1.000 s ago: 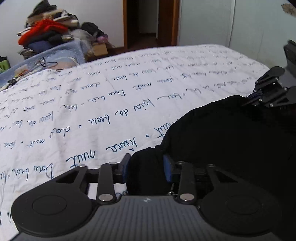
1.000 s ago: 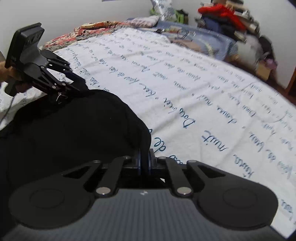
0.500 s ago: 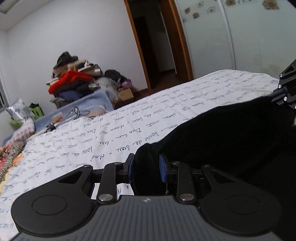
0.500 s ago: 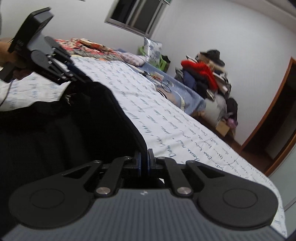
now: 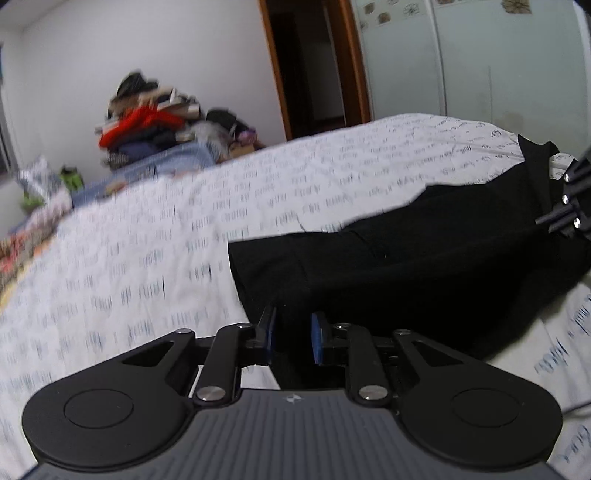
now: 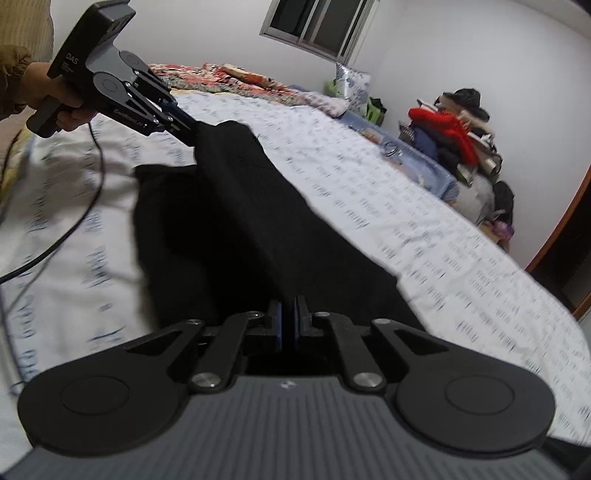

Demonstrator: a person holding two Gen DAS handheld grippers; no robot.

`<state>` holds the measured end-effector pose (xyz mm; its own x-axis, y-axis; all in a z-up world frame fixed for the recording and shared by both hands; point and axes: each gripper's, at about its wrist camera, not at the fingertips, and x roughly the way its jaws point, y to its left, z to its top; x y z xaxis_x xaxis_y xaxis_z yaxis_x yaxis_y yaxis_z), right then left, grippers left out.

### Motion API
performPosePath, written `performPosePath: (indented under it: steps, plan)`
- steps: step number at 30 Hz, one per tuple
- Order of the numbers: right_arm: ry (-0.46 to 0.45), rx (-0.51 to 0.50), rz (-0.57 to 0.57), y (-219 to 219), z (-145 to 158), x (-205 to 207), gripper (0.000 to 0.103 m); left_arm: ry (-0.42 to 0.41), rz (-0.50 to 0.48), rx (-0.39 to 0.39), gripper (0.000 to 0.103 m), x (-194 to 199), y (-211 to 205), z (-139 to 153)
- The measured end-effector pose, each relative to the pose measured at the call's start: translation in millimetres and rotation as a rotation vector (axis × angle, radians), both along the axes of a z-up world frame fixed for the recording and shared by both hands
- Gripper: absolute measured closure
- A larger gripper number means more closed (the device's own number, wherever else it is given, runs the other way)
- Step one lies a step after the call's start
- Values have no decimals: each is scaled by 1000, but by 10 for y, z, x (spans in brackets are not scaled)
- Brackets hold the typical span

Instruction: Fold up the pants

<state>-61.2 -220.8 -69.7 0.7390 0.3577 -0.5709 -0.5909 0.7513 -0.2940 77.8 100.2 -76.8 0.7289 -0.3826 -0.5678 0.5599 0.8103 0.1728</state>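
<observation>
gripping black pants (image 5: 406,258) over the bed (image 5: 147,258), left gripper (image 5: 293,338) closing, right gripper (image 6: 288,323) clamped.

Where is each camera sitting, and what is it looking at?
Left wrist: rides on the left gripper, looking along its fingers over the black pants and the bed towards a doorway; only the gripper shows.
Right wrist: rides on the right gripper, looking across the pants towards a window; a hand holding the left gripper shows.
Shared: pants, bed, clothes pile, and each other's gripper.
</observation>
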Motion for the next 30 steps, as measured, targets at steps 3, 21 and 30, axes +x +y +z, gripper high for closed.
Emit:
performPosePath:
  steps: [3,21,30]
  plan:
    - [20,0,12,46,-101,-151,96,26,15,6,84,-96,44,-87]
    - [64,-12,16,73,-230,-462,95,-10,169,-111,88,-379,187,200]
    - [53,-23,-15,77,-247,-532,95,30,75,12,85,-89,-729,-94]
